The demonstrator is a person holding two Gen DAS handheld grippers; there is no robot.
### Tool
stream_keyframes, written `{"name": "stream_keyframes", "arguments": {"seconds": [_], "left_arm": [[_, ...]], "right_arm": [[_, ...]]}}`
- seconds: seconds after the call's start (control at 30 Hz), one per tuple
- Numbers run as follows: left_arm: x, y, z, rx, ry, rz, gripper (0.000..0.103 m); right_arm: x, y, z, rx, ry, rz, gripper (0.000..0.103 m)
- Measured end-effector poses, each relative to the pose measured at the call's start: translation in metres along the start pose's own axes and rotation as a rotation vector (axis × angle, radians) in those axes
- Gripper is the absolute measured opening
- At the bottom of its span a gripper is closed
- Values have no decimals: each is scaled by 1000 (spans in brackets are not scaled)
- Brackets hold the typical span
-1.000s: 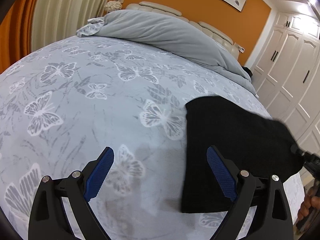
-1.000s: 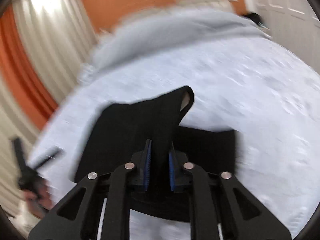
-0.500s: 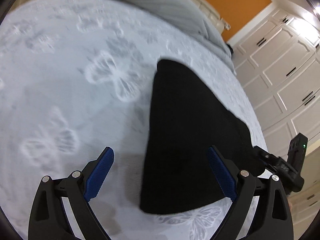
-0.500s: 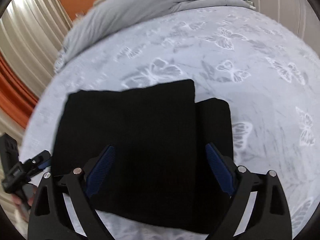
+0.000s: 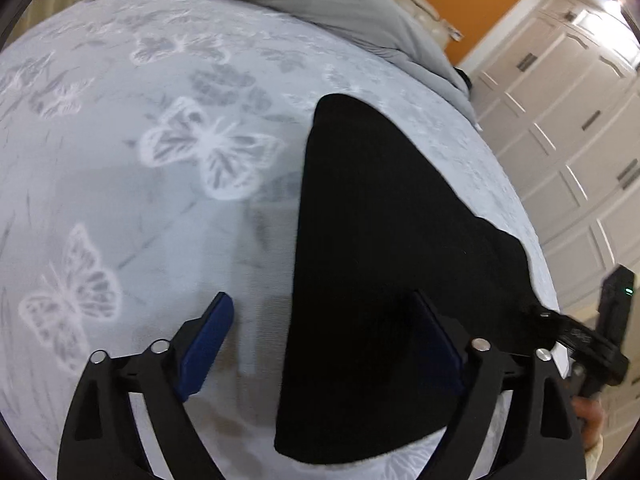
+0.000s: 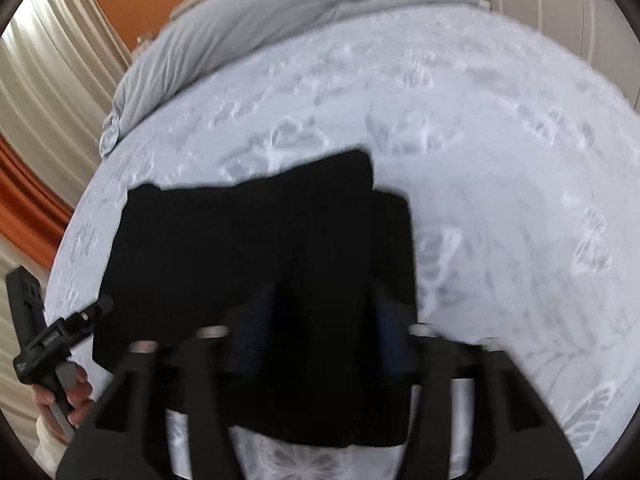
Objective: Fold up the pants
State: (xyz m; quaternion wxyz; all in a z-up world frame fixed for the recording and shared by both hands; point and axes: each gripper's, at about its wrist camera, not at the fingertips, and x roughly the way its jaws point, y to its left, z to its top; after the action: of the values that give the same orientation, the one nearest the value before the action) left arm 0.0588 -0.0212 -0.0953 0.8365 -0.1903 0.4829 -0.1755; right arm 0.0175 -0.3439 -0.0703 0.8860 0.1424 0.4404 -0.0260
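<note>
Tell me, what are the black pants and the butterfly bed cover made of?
The black pants look like soft, matte knit cloth: no shine, limp folded edges. The bed cover looks like smooth woven fabric with pale butterflies, faintly raised. Blur hides the exact fibre.

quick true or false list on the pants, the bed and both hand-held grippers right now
1. The black pants lie folded on the butterfly-print bedspread. True.
2. The left hand-held gripper is clamped on the pants. False: its jaws are spread, holding nothing.
3. A grey duvet is bunched at the far end of the bed. True.
4. The right hand-held gripper holds the pants in the air. False: its blurred jaws stand apart over the pants, which rest on the bedspread.
</note>
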Motion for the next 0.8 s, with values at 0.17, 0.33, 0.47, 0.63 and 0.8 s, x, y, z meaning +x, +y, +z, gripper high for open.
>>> {"name": "stream_keyframes", "arguments": {"seconds": [0.17,0.33,0.47,0.63,0.8], "left_arm": [[9,3,5,-4,-2,-50,83],[0,-2,8,10,-13,-158,21],[-44,-2,10,31,-8,-179,16],[-83,22,-29,65,37,-80,20],[-75,55,-45,-40,35,-40,27]], "right_arm": [[43,-2,-7,44,129,66,93],[-6,14,-2,34,-5,200,33],[-36,31,-12,-36,-25,265,33],[-14,23,-48,-52,90,90,75],[-58,10,-25,20,-135,198,77]]}}
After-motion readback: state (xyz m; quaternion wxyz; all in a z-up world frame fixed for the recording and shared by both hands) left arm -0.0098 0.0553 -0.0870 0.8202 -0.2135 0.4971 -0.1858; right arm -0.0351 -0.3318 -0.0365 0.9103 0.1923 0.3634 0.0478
